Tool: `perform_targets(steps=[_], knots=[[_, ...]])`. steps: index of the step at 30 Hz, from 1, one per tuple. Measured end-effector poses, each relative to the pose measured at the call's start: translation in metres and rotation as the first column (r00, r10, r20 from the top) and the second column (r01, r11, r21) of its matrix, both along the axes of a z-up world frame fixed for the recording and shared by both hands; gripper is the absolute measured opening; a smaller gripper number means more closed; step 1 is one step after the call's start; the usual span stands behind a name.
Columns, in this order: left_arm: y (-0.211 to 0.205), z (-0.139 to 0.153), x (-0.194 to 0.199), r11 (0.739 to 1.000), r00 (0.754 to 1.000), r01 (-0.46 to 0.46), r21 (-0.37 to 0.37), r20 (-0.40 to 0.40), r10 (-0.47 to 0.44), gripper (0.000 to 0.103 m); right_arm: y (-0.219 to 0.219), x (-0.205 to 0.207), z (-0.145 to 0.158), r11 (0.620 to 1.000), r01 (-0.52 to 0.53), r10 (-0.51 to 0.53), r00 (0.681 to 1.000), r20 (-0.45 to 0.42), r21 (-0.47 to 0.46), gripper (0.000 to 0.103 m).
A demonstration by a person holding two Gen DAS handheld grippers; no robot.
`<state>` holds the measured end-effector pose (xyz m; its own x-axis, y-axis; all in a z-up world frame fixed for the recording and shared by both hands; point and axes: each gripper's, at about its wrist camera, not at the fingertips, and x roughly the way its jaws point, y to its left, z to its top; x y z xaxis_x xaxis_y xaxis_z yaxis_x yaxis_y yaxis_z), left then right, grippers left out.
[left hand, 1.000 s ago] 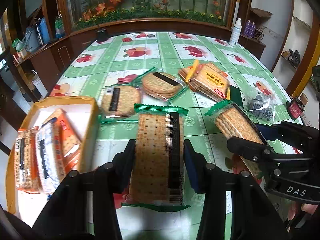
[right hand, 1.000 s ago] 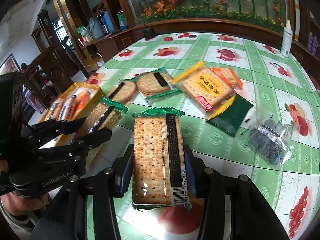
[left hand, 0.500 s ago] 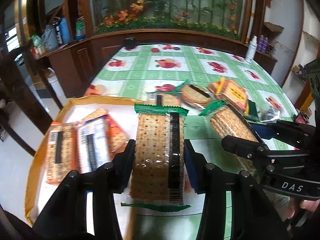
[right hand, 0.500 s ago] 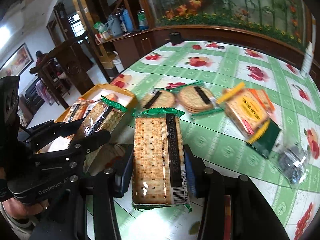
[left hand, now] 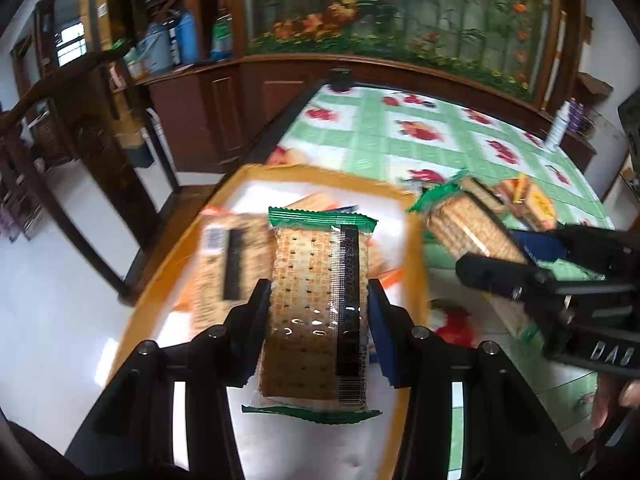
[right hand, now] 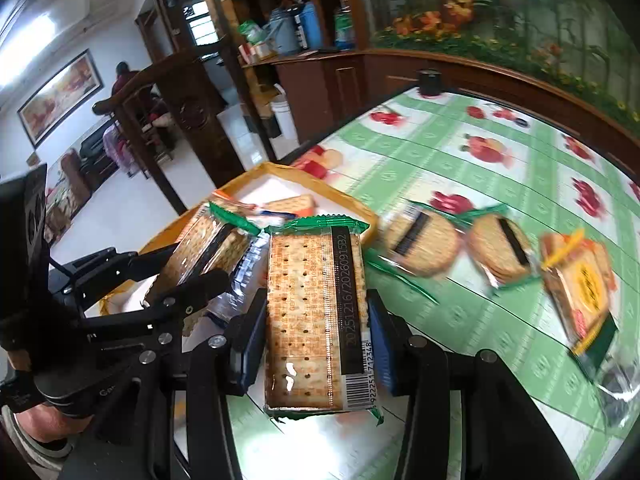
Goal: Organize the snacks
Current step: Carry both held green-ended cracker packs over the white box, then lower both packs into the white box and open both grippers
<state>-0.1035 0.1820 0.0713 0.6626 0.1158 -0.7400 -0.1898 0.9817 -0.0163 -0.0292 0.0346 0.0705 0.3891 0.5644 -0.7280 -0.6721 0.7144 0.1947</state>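
Observation:
My left gripper (left hand: pixel 319 292) is shut on a cracker pack with green ends (left hand: pixel 316 264), held above the yellow-rimmed tray (left hand: pixel 320 176). Several packs lie in the tray, one with a black strip (left hand: pixel 232 268). My right gripper (right hand: pixel 317 300) is shut on a second green-ended cracker pack (right hand: pixel 312 280), hanging over the table just right of the tray's rim (right hand: pixel 320 184). In the left wrist view the right gripper (left hand: pixel 490 252) and its pack (left hand: pixel 468 224) show at the right. In the right wrist view the left gripper (right hand: pixel 188 264) and its pack (right hand: pixel 204 240) show at the left.
On the green fruit-print tablecloth (right hand: pixel 500 168) lie two round biscuit packs (right hand: pixel 420 248) (right hand: pixel 500 252), a yellow-orange pack (right hand: pixel 580 280) and a clear bag (right hand: pixel 616 384). The tray sits at the table's left edge, with a wooden chair (left hand: pixel 80 128) and floor beyond.
Both grippers have swung left together, each still holding its cracker pack. The left pack has gone from over the tablecloth to over the tray, and the right pack now hangs by the tray's rim.

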Motion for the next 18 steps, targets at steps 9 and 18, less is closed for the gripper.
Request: perform_targets(steps=[9,18], knots=[[0.034,-0.02,-0.018,0.998,0.997,-0.067,-0.015,-0.035,0.066,0.049,0.052,0.0,-0.007,0.996,-0.085,0.084,0.996,-0.026,-0.028,0.046],[0.043,-0.022,-0.019,0.996,0.995,-0.091,-0.013,-0.03,0.09,0.049,0.069,-0.005,-0.014,0.993,-0.114,0.112,0.993,-0.044,-0.04,0.046]])
